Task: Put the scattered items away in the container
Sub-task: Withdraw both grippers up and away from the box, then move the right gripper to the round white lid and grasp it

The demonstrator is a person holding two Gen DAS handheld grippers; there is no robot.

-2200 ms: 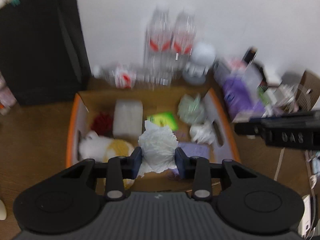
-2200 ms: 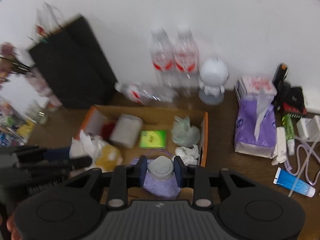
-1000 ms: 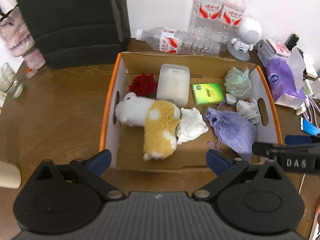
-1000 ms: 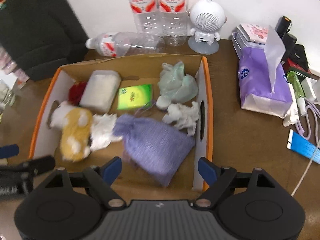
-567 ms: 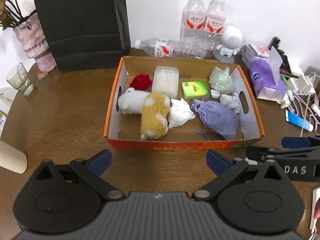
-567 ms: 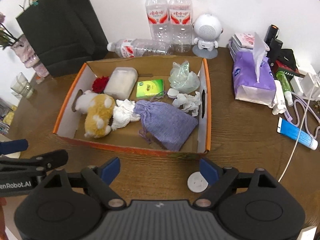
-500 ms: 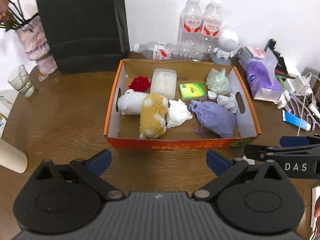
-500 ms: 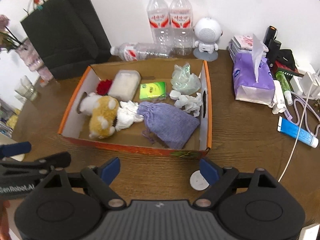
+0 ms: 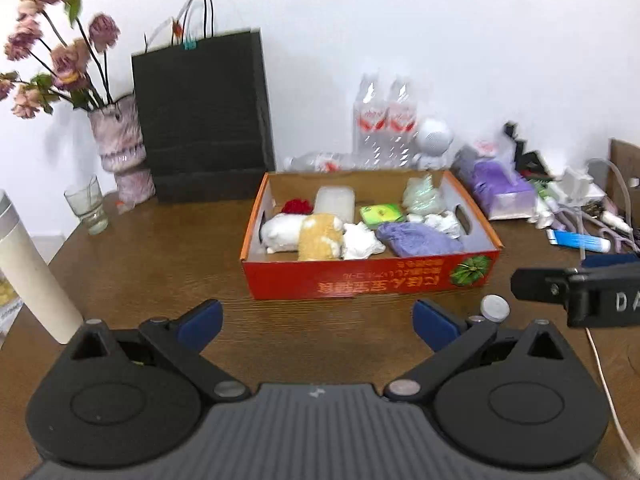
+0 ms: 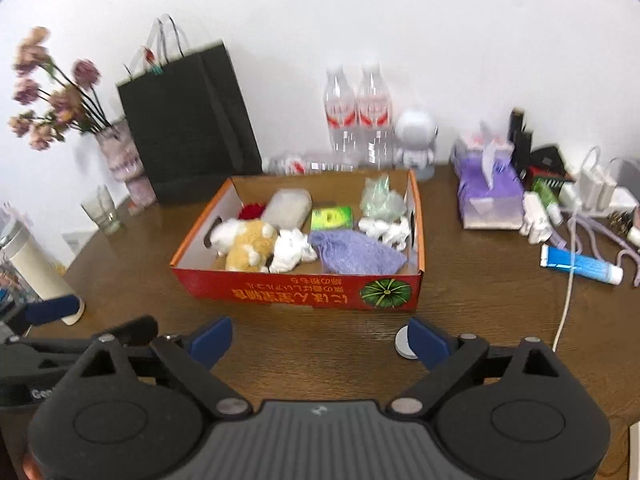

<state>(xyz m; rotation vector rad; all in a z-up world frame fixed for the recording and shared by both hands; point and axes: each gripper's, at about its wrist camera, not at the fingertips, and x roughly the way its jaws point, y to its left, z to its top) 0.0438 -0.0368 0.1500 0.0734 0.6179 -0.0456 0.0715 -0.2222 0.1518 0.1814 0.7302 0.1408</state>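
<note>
The orange cardboard box [image 9: 368, 280] [image 10: 304, 292] stands mid-table. It holds a white-and-tan plush toy [image 9: 308, 236] [image 10: 248, 244], crumpled white paper [image 9: 360, 242] [image 10: 292, 254], a purple cloth pouch [image 9: 420, 238] [image 10: 356, 256], a green packet [image 9: 380, 212], a red flower [image 9: 296, 206] and a clear tub [image 9: 334, 202]. A small white round cap [image 9: 495, 307] [image 10: 402, 344] lies on the table in front of the box. My left gripper [image 9: 316, 322] is open and empty, in front of the box. My right gripper [image 10: 318, 342] is open and empty, near the cap.
A black paper bag [image 9: 204, 120], a vase of flowers [image 9: 116, 136], a glass [image 9: 86, 210] and a white cylinder [image 9: 32, 276] stand at the left. Water bottles [image 10: 356, 116], a white robot figure [image 10: 416, 136], purple tissues [image 10: 488, 196], a blue tube [image 10: 580, 266] and cables [image 10: 568, 280] are at the right.
Both grippers opened and dropped the white paper and purple pouch into the box. Then both pulled back and lower, so the box looks farther and its front shows.
</note>
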